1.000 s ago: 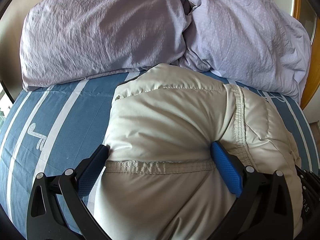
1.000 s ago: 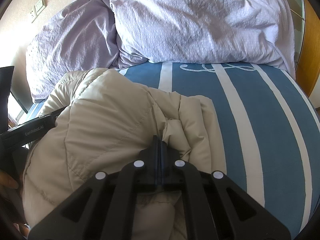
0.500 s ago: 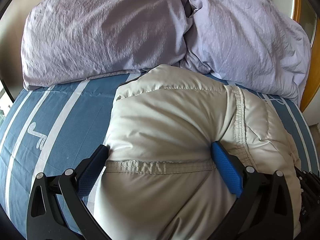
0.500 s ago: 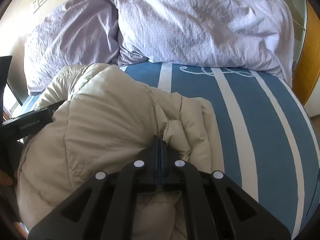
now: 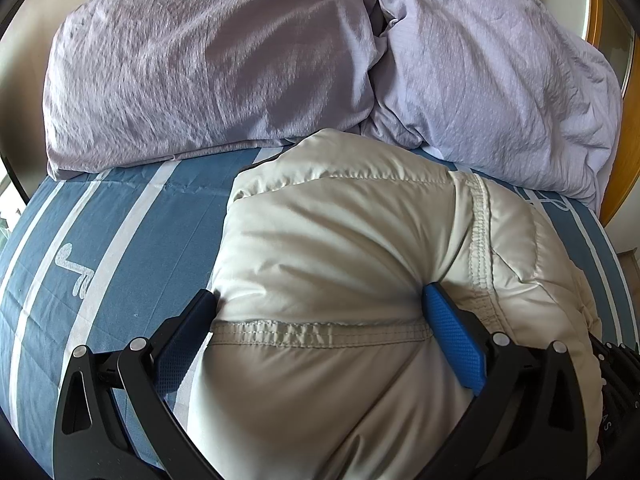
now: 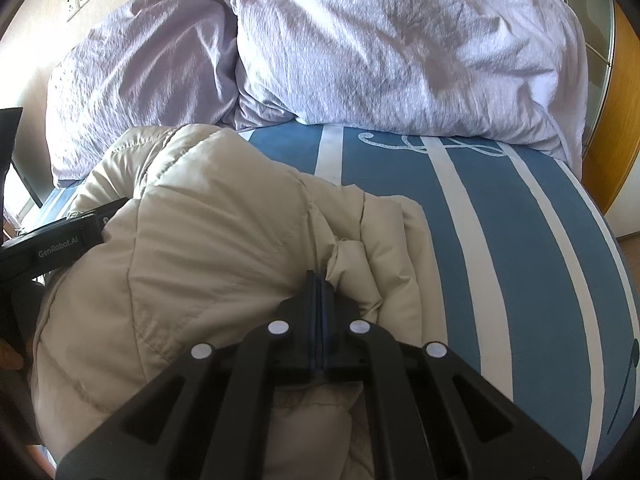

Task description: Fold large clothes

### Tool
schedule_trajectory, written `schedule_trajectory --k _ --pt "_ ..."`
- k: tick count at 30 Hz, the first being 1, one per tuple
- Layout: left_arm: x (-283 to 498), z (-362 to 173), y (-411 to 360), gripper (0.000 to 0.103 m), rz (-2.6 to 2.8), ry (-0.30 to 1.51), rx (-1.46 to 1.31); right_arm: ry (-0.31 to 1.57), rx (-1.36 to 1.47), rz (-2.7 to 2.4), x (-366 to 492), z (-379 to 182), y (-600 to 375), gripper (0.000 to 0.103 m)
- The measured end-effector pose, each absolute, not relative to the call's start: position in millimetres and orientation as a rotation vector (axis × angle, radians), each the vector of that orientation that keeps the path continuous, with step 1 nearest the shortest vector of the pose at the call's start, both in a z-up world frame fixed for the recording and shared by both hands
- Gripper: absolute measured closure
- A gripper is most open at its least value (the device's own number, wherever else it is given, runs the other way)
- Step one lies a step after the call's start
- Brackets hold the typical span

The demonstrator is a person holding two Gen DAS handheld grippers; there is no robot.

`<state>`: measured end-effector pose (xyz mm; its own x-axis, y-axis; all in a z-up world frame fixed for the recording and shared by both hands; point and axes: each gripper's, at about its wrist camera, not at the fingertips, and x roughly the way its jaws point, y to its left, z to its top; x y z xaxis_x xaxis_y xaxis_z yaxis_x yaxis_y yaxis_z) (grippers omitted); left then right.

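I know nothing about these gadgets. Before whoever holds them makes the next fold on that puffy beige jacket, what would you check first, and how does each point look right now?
1. Left gripper has hold of the jacket: ok. Its jaws stand wide, with a thick puffy bundle bulging between the blue pads.
2. Right gripper has a grip: cannot tell. Its jaws are fully together at a fold; any pinched fabric is hidden.
3. Jacket lies on the striped bed sheet, not hanging off: ok in the part visible.
4. Room beyond the jacket: not ok. The lilac pillows touch its far edge.
5. Bare sheet to the right for laying the fold: ok.
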<state>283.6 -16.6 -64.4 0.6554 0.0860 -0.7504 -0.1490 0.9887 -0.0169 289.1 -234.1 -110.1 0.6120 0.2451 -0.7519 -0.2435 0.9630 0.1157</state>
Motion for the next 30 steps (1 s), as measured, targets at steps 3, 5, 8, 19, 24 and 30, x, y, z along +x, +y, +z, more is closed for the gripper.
schedule_trajectory --k 3,5,8,19,24,30 --pt "284 -64 -16 0.001 0.134 0.846 -0.079 0.867 0.002 0.284 289 -110 -234 0.101" --pt "284 -64 -16 0.001 0.134 0.845 -0.079 0.866 0.005 0.283 289 -110 -234 0.101" --pt "284 -64 -17 0.001 0.134 0.845 -0.079 0.865 0.010 0.283 288 -110 -235 0.101" --pt "284 -65 -16 0.001 0.133 0.845 -0.079 0.863 0.024 0.287 288 -111 -236 0.101" --pt "284 -65 -16 0.001 0.133 0.846 -0.079 0.864 0.035 0.291 288 -112 -237 0.101" --pt "284 -64 -16 0.001 0.135 0.849 -0.085 0.894 0.106 0.319 293 -111 -244 0.101"
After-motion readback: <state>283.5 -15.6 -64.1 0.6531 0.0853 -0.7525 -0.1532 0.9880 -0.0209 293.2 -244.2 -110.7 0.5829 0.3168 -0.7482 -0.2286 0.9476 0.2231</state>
